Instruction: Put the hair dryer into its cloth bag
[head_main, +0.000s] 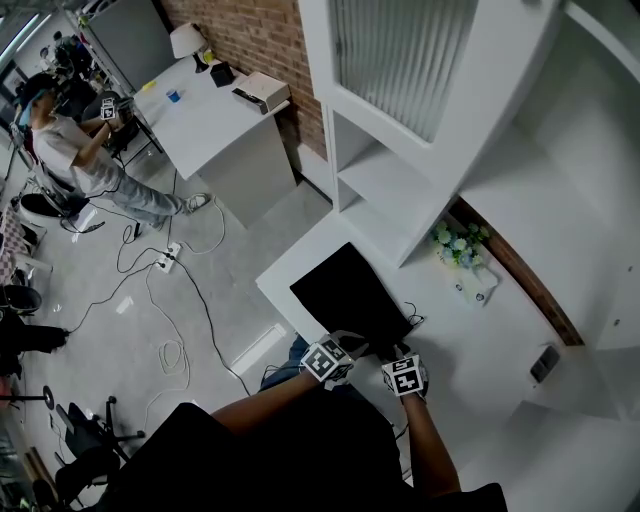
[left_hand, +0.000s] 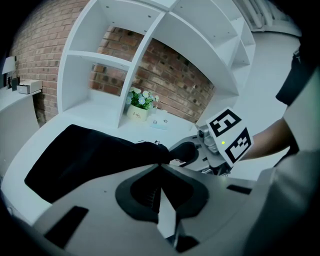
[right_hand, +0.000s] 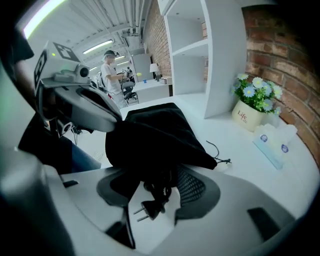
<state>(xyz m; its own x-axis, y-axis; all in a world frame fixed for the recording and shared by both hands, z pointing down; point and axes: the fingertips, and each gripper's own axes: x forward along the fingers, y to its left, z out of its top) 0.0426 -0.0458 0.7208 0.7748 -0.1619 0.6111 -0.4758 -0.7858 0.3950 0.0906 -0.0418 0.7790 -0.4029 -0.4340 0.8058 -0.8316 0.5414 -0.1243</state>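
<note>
Both tilted down: left gripper (left_hand: 159, 165) pinching cloth bag (left_hand: 90, 160), right gripper (right_hand: 157, 181) agape astride plug (right_hand: 150, 209).

- The head view is looking steeply down from above the person, well back, taking in the worktop (head_main: 295, 262), the shelf (head_main: 400, 190) and the floor (head_main: 200, 310) at left.
- The left gripper view is riding low and close over the worktop, facing along its jaws toward the shelf and the brick wall (left_hand: 170, 75).
- The right gripper view is also sitting close, facing along the worktop toward the open room.
- All three are sharing the bag (head_main: 350, 295) and the flower pot (head_main: 455, 248).
- Each gripper view is catching the other gripper: the right gripper (left_hand: 186, 151) and the left gripper (right_hand: 112, 120).
</note>
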